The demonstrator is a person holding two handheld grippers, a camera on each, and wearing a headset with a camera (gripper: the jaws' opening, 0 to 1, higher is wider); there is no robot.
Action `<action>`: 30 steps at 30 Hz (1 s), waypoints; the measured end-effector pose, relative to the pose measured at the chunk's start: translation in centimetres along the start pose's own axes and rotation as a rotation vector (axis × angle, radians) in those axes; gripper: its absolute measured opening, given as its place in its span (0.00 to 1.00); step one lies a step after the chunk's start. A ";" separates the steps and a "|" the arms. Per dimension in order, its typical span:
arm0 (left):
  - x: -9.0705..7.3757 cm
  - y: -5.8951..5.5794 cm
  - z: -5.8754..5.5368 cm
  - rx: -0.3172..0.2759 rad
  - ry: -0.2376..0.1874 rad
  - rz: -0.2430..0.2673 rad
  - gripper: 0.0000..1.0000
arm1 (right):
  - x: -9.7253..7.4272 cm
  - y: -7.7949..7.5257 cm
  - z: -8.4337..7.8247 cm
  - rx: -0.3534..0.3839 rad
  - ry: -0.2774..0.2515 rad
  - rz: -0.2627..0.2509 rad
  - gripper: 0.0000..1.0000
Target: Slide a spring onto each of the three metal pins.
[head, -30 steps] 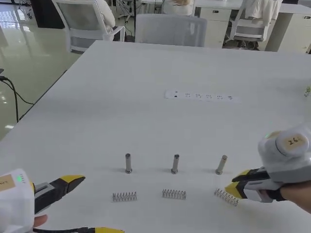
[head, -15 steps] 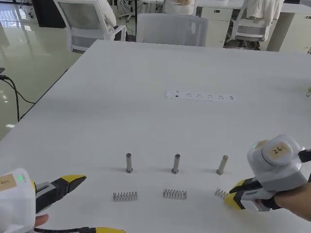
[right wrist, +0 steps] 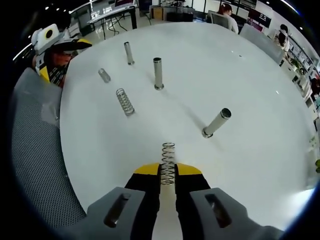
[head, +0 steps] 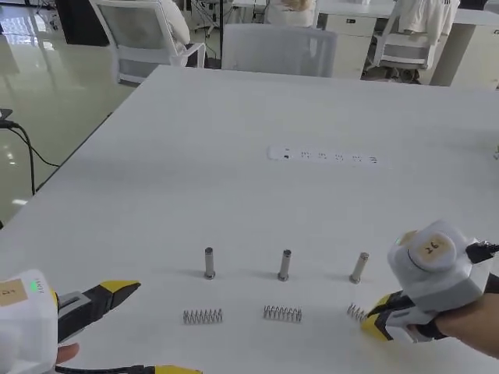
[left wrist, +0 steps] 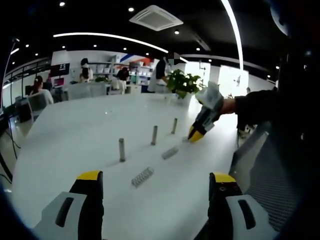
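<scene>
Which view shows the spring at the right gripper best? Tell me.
Right gripper view: the spring is gripped between the right gripper's shut jaws, coils clear. Head view shows one end beside the gripper; left gripper view, too small to tell.

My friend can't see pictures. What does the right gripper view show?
The right gripper has its yellow-tipped jaws shut on one end of a small spring that lies on a white table. Ahead of it stand three bare metal pins, with two more springs lying near them.
</scene>
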State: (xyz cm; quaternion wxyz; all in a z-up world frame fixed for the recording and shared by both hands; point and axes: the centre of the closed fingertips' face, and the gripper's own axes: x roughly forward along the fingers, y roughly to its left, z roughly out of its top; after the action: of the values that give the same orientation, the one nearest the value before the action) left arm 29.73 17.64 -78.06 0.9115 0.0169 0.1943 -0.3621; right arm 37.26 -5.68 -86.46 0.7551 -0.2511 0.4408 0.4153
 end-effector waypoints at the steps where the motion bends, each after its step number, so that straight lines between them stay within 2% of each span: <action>1: 0.0 0.0 0.1 0.001 -0.001 -0.002 0.83 | -0.1 0.1 0.1 -0.002 -0.005 -0.001 0.08; 9: 0.3 -0.8 0.2 0.014 0.006 -0.032 0.81 | -1.5 0.9 1.5 -0.027 -0.033 0.002 0.08; 19: 1.6 -2.1 0.7 0.067 0.031 -0.110 0.76 | -2.4 2.3 3.9 -0.074 -0.067 0.036 0.08; 30: 3.8 -2.0 1.5 0.118 0.056 -0.188 0.72 | -2.4 4.0 5.7 -0.150 -0.067 0.067 0.08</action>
State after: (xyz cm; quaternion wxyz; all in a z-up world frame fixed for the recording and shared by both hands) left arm 31.39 13.41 -77.89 0.8651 0.0624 0.1985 -0.4564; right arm 35.79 -0.28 -81.63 0.7343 -0.2777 0.3911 0.4803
